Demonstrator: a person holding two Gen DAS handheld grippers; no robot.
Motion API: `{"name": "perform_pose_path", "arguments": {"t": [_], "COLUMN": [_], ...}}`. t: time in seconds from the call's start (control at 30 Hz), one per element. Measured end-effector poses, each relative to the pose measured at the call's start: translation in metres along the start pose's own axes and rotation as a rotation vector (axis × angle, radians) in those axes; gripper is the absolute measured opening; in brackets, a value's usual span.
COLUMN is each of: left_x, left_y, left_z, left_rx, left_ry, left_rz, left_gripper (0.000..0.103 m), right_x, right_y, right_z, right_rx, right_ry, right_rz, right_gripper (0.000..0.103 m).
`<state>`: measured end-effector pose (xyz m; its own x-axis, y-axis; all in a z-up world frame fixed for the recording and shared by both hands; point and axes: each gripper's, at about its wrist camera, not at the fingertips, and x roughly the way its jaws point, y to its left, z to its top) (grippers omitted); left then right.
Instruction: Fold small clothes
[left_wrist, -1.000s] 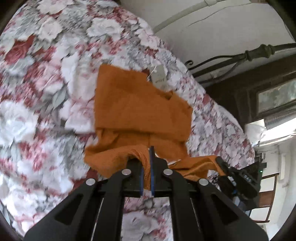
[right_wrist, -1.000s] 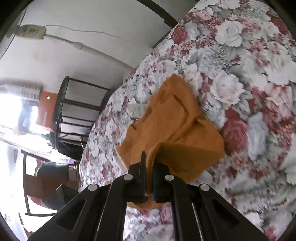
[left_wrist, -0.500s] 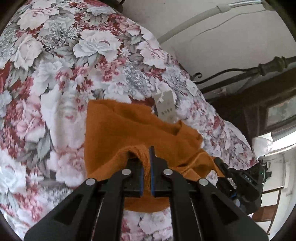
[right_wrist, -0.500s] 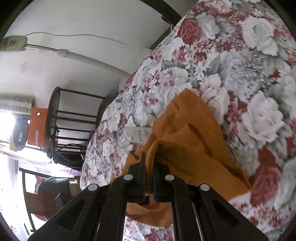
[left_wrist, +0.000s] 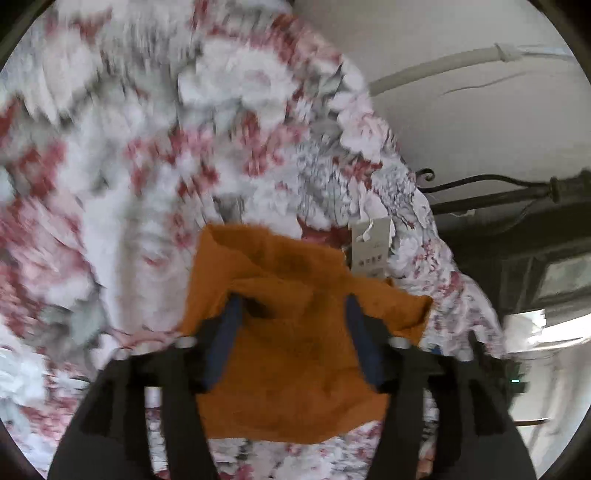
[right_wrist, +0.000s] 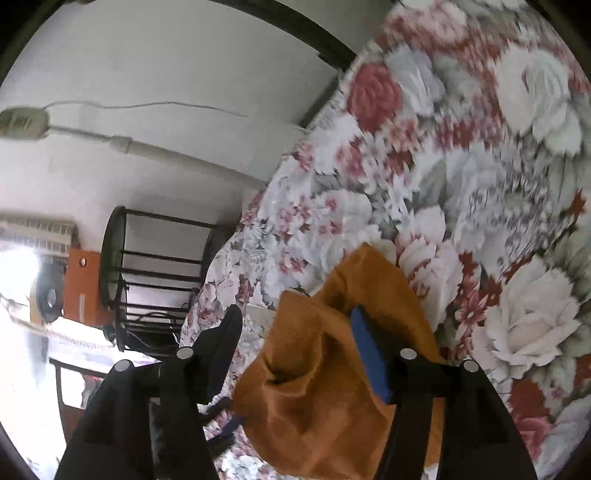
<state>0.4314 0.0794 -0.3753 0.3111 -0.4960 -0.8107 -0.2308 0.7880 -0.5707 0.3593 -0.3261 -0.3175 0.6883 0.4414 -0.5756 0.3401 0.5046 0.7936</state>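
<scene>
orange garment (left_wrist: 295, 350) folded on floral bedspread (left_wrist: 129, 166), left gripper (left_wrist: 291, 314) and right gripper (right_wrist: 295, 325) both wide, empty

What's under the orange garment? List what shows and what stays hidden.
The orange garment lies on the floral bedspread, which shows all around it. A white paper tag pokes out at its far edge. Whatever sits between its folded layers is covered. Both grippers' jaws stand open over it.

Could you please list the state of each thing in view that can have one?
Left gripper: open, fingers spread over the cloth, gripping nothing.
Right gripper: open, gripping nothing.
Orange garment: folded over, lying rumpled on the bedsheet.
Paper tag: attached at the garment's far edge, lying on the sheet.
Floral bedsheet: spread under the garment.
</scene>
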Motion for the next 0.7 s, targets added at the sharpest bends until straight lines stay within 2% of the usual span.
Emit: {"name": "perform_pose_path", "arguments": {"t": [0.03,0.1,0.2,0.27,0.43,0.53,0.6,0.67,0.7], "left_x": [-0.011,-0.022,-0.033,-0.027,0.006,0.022,0.033,0.046,0.052], "left_y": [-0.006,-0.014,-0.022,-0.026,-0.037,-0.043,-0.045,-0.042,-0.039], "left_z": [0.0,0.001,0.002,0.001,-0.013,-0.022,-0.026,-0.031,-0.031], "left_rx": [0.038,0.086,0.144,0.178,0.283,0.345,0.379,0.402,0.403], "left_ry": [-0.047,-0.09,-0.122,-0.09,0.032,0.063,0.085,0.091,0.091], "left_rz": [0.033,0.062,0.089,0.097,0.157,0.192,0.222,0.296,0.33], "left_gripper": [0.067,0.068,0.068,0.068,0.068,0.068,0.069,0.069,0.069], "right_x": [0.0,0.004,0.012,0.013,0.002,-0.001,0.006,0.027,0.033], "right_y": [0.004,0.014,0.031,0.035,0.021,0.006,0.002,0.003,0.005], "right_z": [-0.004,-0.015,-0.033,-0.04,-0.036,-0.027,-0.028,-0.039,-0.042], "right_rx": [-0.024,-0.082,-0.264,-0.367,-0.403,-0.373,-0.387,-0.443,-0.474], "right_ry": [0.013,0.055,0.072,0.067,0.033,0.023,0.057,0.129,0.143], "right_rz": [-0.01,-0.046,-0.198,-0.287,-0.367,-0.389,-0.401,-0.428,-0.457], "right_gripper": [0.058,0.054,0.054,0.054,0.054,0.054,0.054,0.054,0.05]}}
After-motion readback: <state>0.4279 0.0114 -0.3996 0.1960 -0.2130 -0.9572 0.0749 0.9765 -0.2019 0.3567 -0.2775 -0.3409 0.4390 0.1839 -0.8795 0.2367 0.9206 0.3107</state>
